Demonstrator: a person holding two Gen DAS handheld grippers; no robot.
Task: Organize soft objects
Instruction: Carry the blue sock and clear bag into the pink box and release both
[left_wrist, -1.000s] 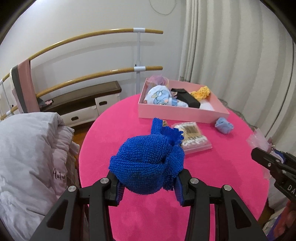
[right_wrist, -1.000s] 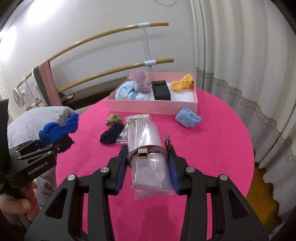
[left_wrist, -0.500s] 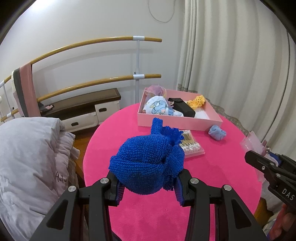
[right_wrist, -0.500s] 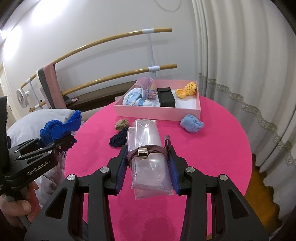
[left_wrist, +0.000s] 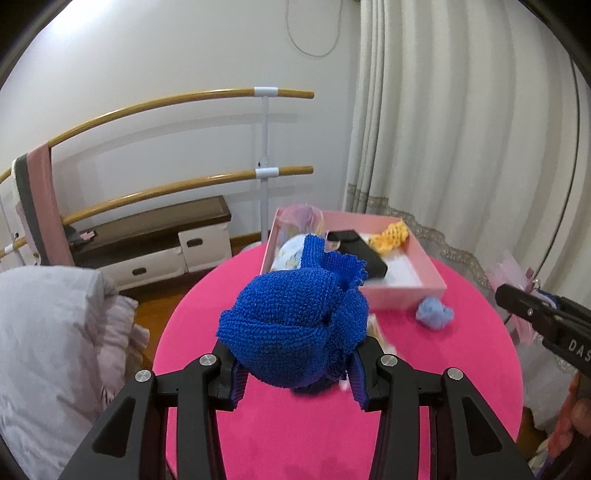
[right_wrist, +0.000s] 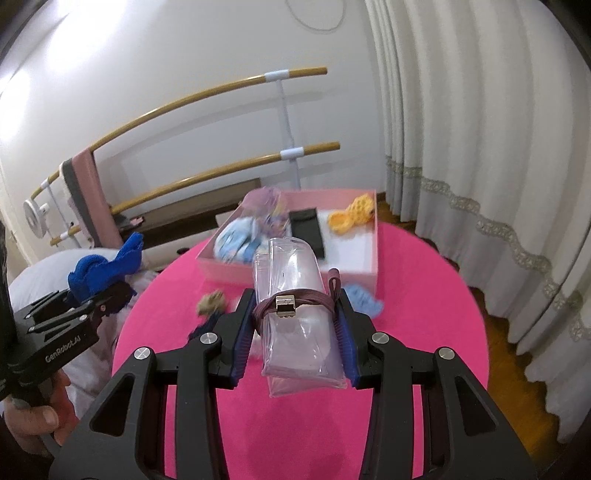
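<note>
Left gripper (left_wrist: 295, 373), fingers closed around a balled blue knit cloth (left_wrist: 295, 321), held up above the near part of the round pink desk (left_wrist: 461, 387). One corner of the cloth sticks up at 12 o'clock from the bundle. Cloth looks light, very soft and squashy, with a grippy nubby weave; pinching the bulk of the ball is fine, but loose flaps may unroll on release.

Right gripper (right_wrist: 295, 347), fingers shut on a clear plastic pouch (right_wrist: 295, 295) with a maroon strap and small metal buckle wrapped around its middle. It is held above the desk and its free end points to 12 o'clock, toward the pink box (right_wrist: 375, 266). Pouch looks light, limp and slick, likely to slide in the fingers; the strap band is probably the best place to hold, and that is about where the fingers sit.

The box is at the far side of the desk, at 12 o'clock in both views. Inside: pale blue printed fabric (right_wrist: 236, 240), a black case (right_wrist: 308, 230), a yellow knit piece (right_wrist: 351, 218) and something sheer and purplish at the back left corner, unclear what. The box floor near the right side looks bare.

Loose on the desk: a light blue soft lump (left_wrist: 434, 314) just in front of the box, a tan fuzzy item (right_wrist: 210, 302), and a dark knit thing below it, partly hidden by the fingers.

Judgement: both items are mid-carry, box is likely the target.
</note>
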